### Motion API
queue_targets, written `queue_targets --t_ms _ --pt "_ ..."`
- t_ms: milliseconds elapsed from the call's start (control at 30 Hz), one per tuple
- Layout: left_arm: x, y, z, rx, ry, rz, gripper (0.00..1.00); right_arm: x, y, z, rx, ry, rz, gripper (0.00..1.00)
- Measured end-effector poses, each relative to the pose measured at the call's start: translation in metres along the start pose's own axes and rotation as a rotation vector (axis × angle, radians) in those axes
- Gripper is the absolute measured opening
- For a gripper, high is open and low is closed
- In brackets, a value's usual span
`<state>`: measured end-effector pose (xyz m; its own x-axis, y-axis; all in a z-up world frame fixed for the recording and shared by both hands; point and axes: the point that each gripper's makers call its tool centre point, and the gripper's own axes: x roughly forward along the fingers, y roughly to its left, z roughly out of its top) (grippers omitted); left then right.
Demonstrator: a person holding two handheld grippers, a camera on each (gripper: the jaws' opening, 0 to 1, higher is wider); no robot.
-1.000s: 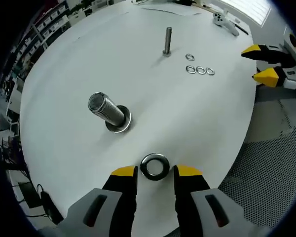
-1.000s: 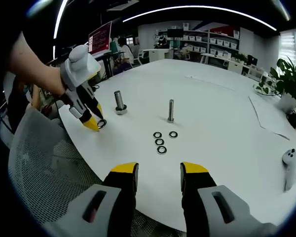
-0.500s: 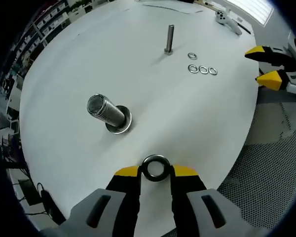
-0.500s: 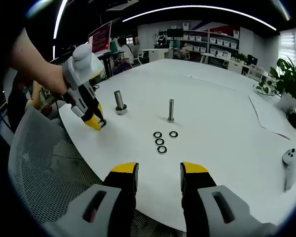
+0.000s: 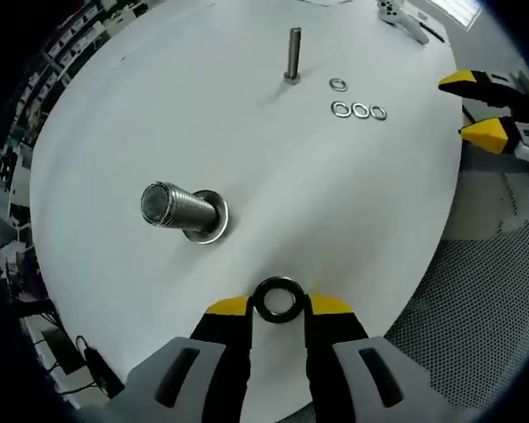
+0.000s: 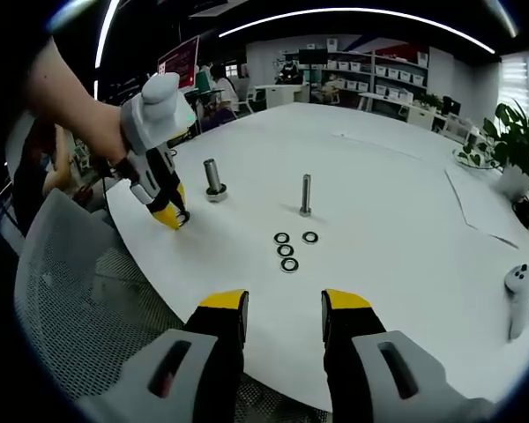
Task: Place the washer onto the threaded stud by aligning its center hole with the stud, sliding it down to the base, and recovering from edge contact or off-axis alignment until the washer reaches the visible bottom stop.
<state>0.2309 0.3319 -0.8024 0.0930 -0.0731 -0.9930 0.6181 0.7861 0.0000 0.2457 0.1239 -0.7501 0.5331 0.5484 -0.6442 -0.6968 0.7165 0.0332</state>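
**Near the table edge, washer pinched and ready**

At the near edge of the table (image 5: 353, 203), the left tongs (image 5: 279, 304) are closed on the washer (image 5: 277, 299), one yellow tip on each side of its rim. It looks lifted just off the surface, though I cannot say for sure. The right tongs (image 6: 286, 302) hang wide apart over the rim, holding nothing.

This washer looks like a thick steel ring: stiff, small, smooth, likely slippery, so the outer-rim grip across its width is the right hold, leaving the center hole free.

The fat stud (image 5: 178, 210), already on a broad base washer, stands just beyond the ring and a little to one side. The left gripper view looks nearly down on its top, good for lining up the hole. The right gripper view gives the side-on picture: that stud (image 6: 213, 181) upright, a thin bolt (image 6: 306, 195) beyond, three spare washers (image 6: 288, 251) clustered near it, and the person's hand (image 6: 70, 115) carrying the left tongs, tips low beside the stud.
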Motion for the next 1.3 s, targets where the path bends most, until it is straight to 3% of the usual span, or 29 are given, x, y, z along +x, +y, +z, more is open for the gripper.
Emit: queue_targets --t_ms 367,600,1067,1300 --pt "0.0 0.0 -0.001 0.002 0.01 -0.004 0.21 0.0 0.0 0.0 -0.003 -0.002 0.004 0.36" --pt "-0.002 0.0 -0.003 -0.01 -0.054 0.0 0.19 0.0 0.0 0.001 0.0 -0.007 0.003 0.36" --pt "-0.004 0.005 -0.008 -0.017 -0.052 -0.006 0.18 -0.001 -0.001 0.003 0.001 -0.013 0.002 0.36" --pt "-0.014 0.007 -0.002 0.013 -0.087 -0.006 0.19 -0.001 0.0 0.002 0.003 -0.011 0.007 0.35"
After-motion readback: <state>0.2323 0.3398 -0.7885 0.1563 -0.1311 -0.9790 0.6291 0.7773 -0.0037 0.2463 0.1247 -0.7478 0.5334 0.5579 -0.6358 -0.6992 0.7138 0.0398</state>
